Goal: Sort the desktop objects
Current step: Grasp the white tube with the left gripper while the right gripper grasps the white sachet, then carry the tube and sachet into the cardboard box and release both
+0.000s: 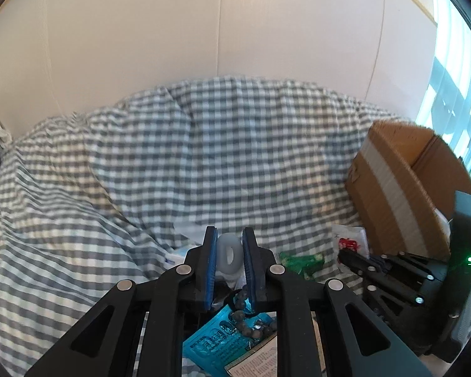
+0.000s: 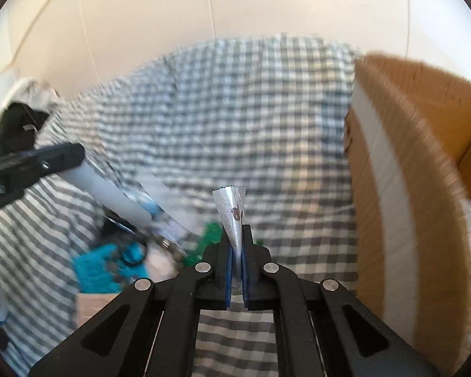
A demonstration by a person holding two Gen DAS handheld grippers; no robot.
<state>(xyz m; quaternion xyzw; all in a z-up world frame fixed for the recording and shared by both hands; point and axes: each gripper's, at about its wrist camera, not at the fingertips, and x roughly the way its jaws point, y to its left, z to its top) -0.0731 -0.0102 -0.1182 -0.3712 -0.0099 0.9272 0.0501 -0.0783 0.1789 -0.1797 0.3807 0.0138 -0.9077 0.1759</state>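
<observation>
My left gripper [image 1: 230,253] is shut on a pale grey ring-shaped roll [image 1: 228,255], held above a pile of small objects. Below it lie a teal packet [image 1: 218,342] and a string of dark beads [image 1: 249,320]. My right gripper [image 2: 235,245] is shut on a silver foil sachet [image 2: 232,210] that sticks up between the fingers, just left of a cardboard box [image 2: 408,169]. The right gripper also shows in the left wrist view [image 1: 361,262], beside the box [image 1: 402,188]. The left gripper shows at the left of the right wrist view [image 2: 47,157], holding the pale roll.
A grey-and-white checked cloth [image 1: 204,157] covers the surface and bulges up behind. A green packet [image 1: 301,262] and a white-and-red packet [image 1: 350,240] lie near the box. Dark clothing [image 2: 15,125] sits far left. A plain wall stands behind.
</observation>
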